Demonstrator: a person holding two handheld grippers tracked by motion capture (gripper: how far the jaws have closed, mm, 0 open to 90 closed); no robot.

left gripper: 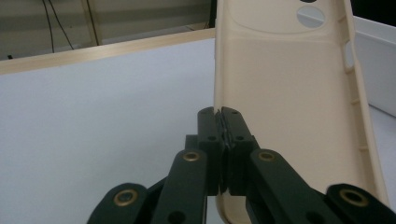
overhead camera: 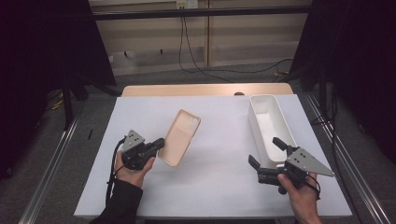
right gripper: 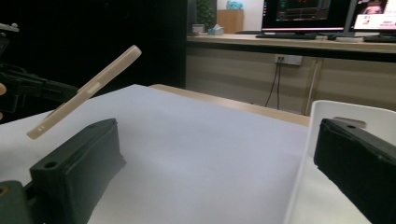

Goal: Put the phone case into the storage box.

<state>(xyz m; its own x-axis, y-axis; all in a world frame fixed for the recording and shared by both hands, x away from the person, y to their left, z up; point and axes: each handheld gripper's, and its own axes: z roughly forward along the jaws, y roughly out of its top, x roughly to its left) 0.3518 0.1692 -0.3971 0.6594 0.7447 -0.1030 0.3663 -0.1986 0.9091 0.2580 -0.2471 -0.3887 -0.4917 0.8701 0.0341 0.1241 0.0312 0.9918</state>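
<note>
A beige phone case (overhead camera: pixel 180 136) hangs tilted above the white table sheet, and my left gripper (overhead camera: pixel 160 144) is shut on its near edge. In the left gripper view the jaws pinch the case's (left gripper: pixel 285 98) side wall, and the gripper's (left gripper: pixel 219 114) tips meet on it. The camera cutouts sit at the case's far end. From the right gripper view the case (right gripper: pixel 86 91) slants up at the left. My right gripper (overhead camera: pixel 266 151) stands open at the near end of a white oblong bin (overhead camera: pixel 268 123), with nothing between its jaws (right gripper: pixel 215 154).
The white sheet (overhead camera: pixel 215 154) covers a wooden table whose far edge (overhead camera: pixel 205 89) shows. The bin's rim (right gripper: pixel 322 112) lies close by my right jaw. Metal rails run along both sides of the table, and cables trail across the floor behind.
</note>
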